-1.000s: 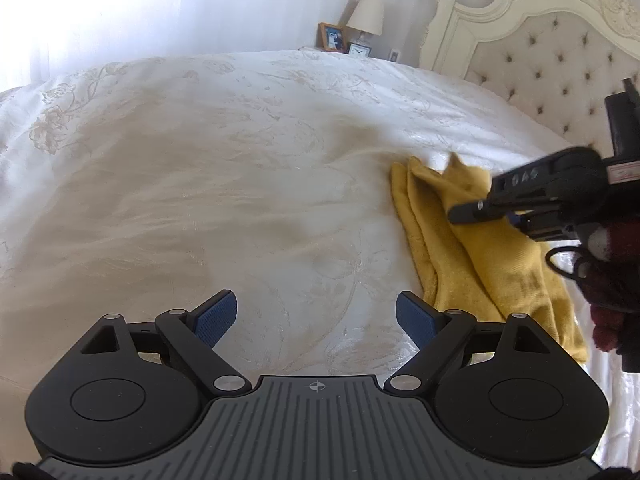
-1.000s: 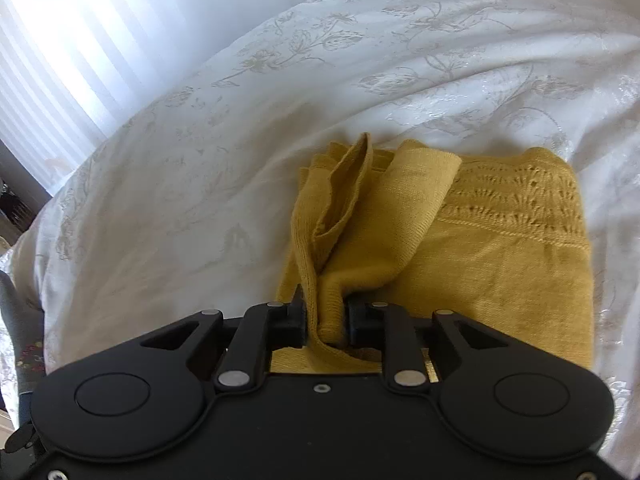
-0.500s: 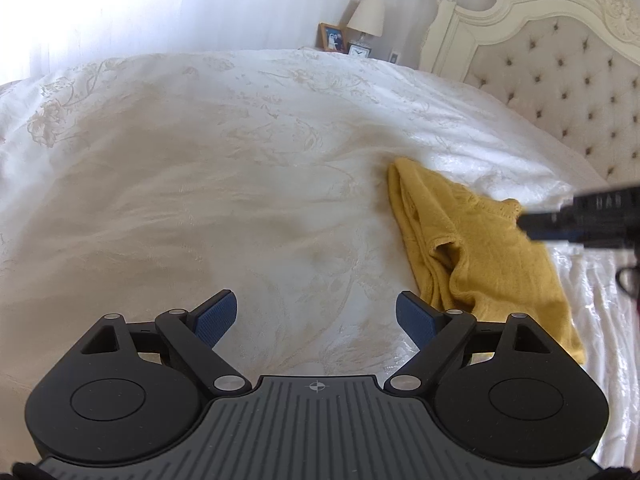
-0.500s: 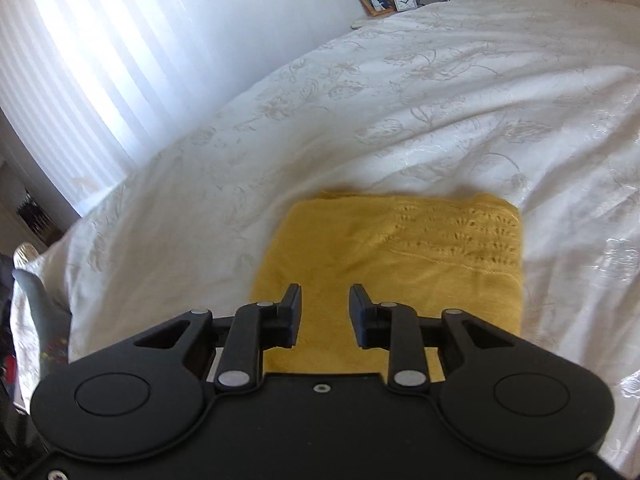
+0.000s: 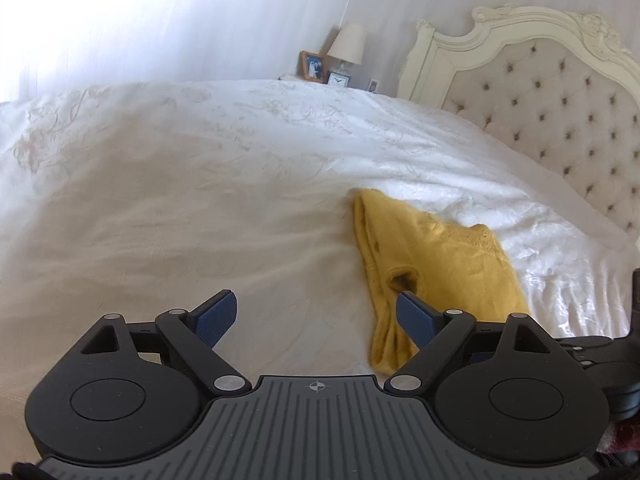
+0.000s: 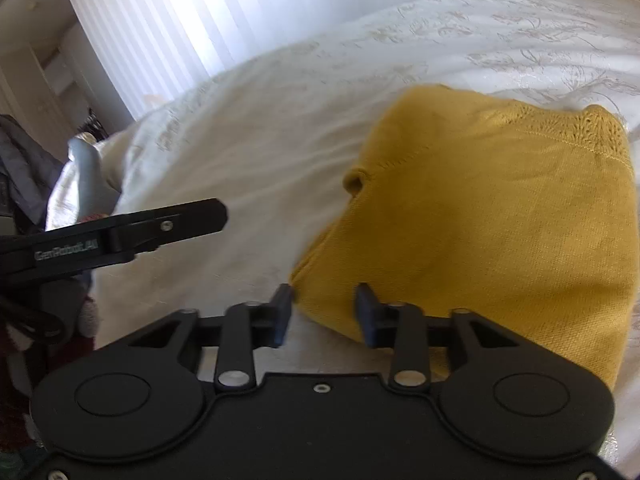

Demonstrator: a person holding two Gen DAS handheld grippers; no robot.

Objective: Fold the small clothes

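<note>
A mustard-yellow knit garment (image 5: 432, 264) lies folded on the white bedspread (image 5: 200, 200), right of centre in the left wrist view. It fills the right half of the right wrist view (image 6: 500, 216). My left gripper (image 5: 316, 316) is open and empty above the bedspread, its right finger over the garment's near edge. My right gripper (image 6: 324, 312) is open and empty, its jaws on either side of the garment's near corner. The left gripper's finger (image 6: 160, 228) shows at the left of the right wrist view.
A tufted cream headboard (image 5: 552, 92) stands at the right. A nightstand with a lamp (image 5: 346, 46), photo frame and clock lies beyond the bed. Bright curtains (image 6: 168, 32) hang behind, and dark clothing (image 6: 24, 172) lies off the bed's left edge.
My right gripper let go of the garment's raised fold, opened and pulled back toward the near corner. The garment now lies flat. The left gripper stayed open and shifted slightly right.
</note>
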